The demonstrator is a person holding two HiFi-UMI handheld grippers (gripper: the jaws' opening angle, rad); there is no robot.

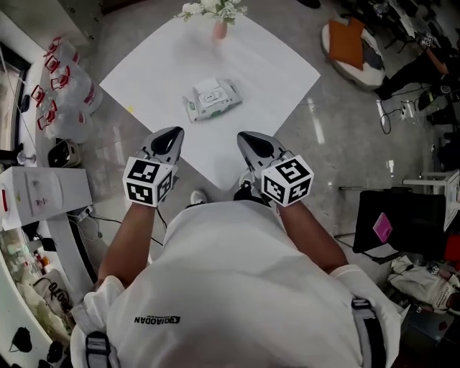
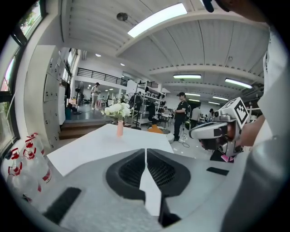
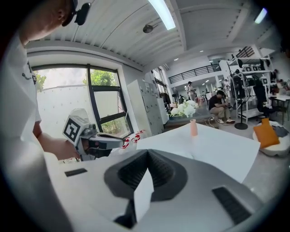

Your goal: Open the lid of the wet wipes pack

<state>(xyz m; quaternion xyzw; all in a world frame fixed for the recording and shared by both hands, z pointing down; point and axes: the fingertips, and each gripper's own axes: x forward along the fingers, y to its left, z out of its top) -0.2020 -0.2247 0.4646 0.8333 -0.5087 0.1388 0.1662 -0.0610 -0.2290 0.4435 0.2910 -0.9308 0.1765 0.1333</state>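
We find the wet wipes pack [image 1: 211, 98] lying flat near the middle of the white table [image 1: 273, 72], which sits as a diamond in the head view. Its white lid [image 1: 210, 92] faces up and appears flat against the pack. No gripper touches the pack; both are held well apart from it, over the table's near corner and close to the person's body. The left gripper [image 1: 172, 134] is on the left and the right gripper [image 1: 249, 138] on the right, tips pointing toward the far side, each with its marker cube on the near end. In the left gripper view the left gripper [image 2: 145, 152] has its jaws pressed together with nothing between them. The right gripper view shows the same: the right gripper [image 3: 147, 156] is clenched and empty. Each of those views also catches the other gripper off to one side, and neither shows the pack clearly. At the table's far corner stands a pink vase [image 1: 220, 30] with white flowers [image 1: 212, 8], apart from the pack. On the floor to the left of the table are clear plastic bags with red marks [image 1: 65, 86]. At far right an orange cushion [image 1: 348, 42] rests on a round white seat [image 1: 359, 72].
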